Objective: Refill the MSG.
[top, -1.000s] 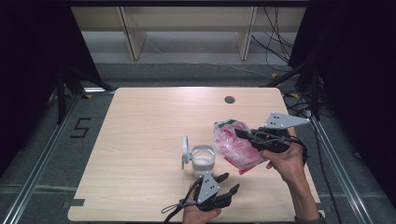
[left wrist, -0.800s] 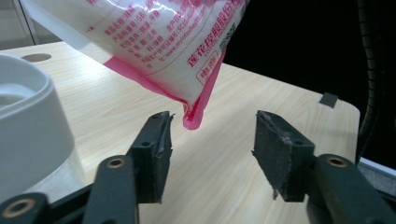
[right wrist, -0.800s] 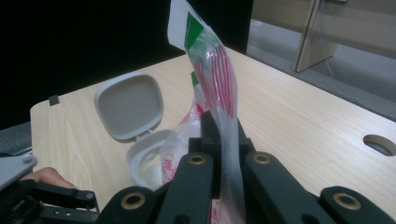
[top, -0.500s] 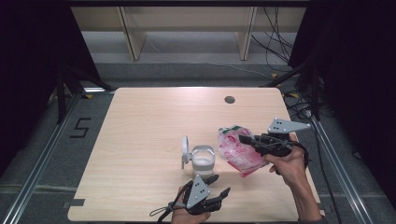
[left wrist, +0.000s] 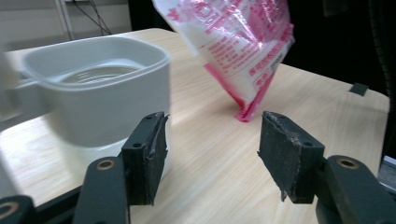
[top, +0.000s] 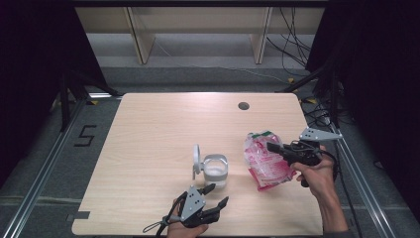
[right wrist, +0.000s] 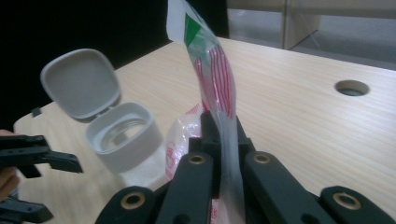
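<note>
Jaws of the right gripper [top: 275, 147] are seen clamped on the upper edge of a pink-and-white printed plastic pouch [top: 265, 159]; in the right gripper view the film of the pouch [right wrist: 215, 74] is pinched flat between the two black jaws and rises above them. Jaws of the left gripper [top: 216, 194] stand apart with nothing between them and have just been opening; in the left gripper view the left pad [left wrist: 148, 154] lies just beside the wall of the container [left wrist: 100, 91] without a grip on it.

The pouch is held tilted at the right of the wooden table [top: 148, 129], its lower corner resting on or just above the tabletop, which cannot be settled from these views. The small grey-white flip-top container [top: 215, 169] stands upright near the table's front centre, its hinged lid [top: 196, 154] raised, a white fill visible inside.

The pouch is judged soft, light and slippery: its film buckles under load and its contents shift, so the pinch is best kept on the flat sealed top margin, well in from the corner. The container is judged rigid and light, easily tipped; it is best taken across its straight side walls, low down, clear of the open lid.
</note>
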### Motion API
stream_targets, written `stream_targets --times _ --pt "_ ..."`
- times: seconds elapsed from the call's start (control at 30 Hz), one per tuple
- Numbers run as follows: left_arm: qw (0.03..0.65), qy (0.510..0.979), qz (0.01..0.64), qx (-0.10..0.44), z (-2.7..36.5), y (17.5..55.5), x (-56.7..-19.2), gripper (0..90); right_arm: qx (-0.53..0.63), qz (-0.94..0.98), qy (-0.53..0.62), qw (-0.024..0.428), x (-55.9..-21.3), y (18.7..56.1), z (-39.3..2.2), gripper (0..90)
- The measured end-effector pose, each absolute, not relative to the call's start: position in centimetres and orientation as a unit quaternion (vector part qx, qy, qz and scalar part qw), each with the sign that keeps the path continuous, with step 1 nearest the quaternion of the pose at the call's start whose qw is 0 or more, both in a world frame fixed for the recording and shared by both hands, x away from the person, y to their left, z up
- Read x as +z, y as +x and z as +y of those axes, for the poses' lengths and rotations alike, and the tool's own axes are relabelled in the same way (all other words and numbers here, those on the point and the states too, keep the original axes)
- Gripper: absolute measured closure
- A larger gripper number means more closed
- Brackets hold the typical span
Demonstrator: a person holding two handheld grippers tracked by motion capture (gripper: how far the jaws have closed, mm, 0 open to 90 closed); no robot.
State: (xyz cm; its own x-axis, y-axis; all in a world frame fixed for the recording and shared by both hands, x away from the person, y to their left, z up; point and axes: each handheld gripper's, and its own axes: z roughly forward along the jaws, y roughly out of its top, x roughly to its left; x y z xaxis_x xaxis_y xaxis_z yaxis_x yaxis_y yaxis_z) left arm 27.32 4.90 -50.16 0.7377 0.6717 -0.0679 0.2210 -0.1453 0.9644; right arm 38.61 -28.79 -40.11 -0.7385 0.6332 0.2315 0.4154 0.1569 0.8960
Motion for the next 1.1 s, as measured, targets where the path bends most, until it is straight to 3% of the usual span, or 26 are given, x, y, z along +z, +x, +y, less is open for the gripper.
stream_targets --times 0.57,0.8,1.1 --pt "0.574 0.722 0.330 0.200 6.8 27.7 -50.4 39.1 0.511 0.758 0.384 0.133 -42.8 41.1 -32.1 90.0" --pt "0.576 0.715 0.337 0.207 7.4 27.9 -50.3 39.1 0.487 0.760 0.411 0.126 -43.9 41.6 -32.2 90.0" --pt "0.572 0.712 0.346 0.214 8.2 28.3 -50.1 39.1 0.471 0.772 0.401 0.149 -44.9 42.5 -32.2 90.0"
